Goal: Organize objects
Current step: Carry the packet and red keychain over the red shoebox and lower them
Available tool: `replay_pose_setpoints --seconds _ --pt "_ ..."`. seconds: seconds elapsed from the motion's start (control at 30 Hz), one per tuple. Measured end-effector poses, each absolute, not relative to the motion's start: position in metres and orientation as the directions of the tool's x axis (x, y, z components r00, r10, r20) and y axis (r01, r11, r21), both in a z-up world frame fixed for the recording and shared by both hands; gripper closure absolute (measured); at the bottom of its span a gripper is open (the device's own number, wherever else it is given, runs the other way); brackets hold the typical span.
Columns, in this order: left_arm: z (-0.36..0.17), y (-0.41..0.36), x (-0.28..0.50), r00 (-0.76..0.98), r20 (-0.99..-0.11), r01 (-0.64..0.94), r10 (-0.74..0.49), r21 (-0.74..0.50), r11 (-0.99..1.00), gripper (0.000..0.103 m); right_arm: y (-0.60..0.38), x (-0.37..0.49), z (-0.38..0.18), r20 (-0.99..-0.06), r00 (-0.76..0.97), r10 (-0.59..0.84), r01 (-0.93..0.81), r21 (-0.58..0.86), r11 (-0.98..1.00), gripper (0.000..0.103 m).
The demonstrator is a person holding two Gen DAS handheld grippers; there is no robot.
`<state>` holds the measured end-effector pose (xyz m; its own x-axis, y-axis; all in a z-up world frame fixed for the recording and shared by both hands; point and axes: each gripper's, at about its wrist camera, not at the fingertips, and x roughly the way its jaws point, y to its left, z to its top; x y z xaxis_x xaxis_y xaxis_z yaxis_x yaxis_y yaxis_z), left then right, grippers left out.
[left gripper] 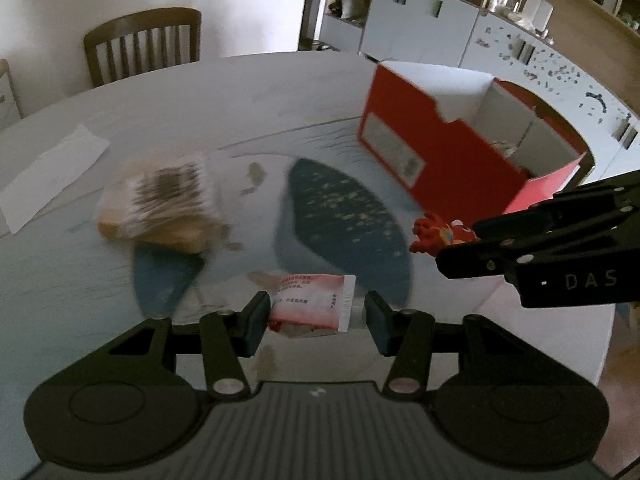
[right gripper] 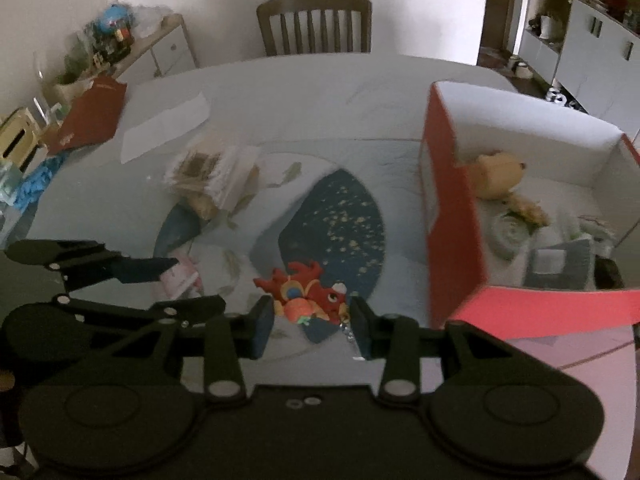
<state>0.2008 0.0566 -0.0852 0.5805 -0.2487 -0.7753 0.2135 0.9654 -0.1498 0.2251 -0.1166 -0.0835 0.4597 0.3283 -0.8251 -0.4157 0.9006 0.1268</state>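
Both views are dim and flat, with daylight coming from the doorway at one o'clock. Motion blur smears the brown parcel [left gripper: 160, 200] and red box [right gripper: 456, 216]. Fisheye bending curves the table [left gripper: 200, 92] edge, and corners darken.

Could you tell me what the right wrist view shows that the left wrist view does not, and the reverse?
Only the right wrist view shows the inside of the red box, where a yellow plush bear lies, and a cluttered sideboard. Only the left wrist view shows the printed front of the pink packet between the left gripper fingers. Both show the red dragon toy, the brown parcel, the white paper and the chair.
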Motion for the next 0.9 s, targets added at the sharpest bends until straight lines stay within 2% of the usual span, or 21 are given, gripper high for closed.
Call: replay_pose_setpoints --seconds 0.33,0.9 --pt "-0.052 0.007 0.206 0.591 -0.750 0.257 -0.296 -0.173 0.951 0.052 -0.165 0.223 -0.049 -0.789 0.509 0.344 -0.418 0.122 0.900 0.063" --pt "-0.011 -0.077 0.232 0.634 -0.706 0.320 -0.316 -0.133 0.938 0.052 -0.249 0.245 -0.022 -0.736 0.574 0.359 -0.414 0.118 0.902 0.063"
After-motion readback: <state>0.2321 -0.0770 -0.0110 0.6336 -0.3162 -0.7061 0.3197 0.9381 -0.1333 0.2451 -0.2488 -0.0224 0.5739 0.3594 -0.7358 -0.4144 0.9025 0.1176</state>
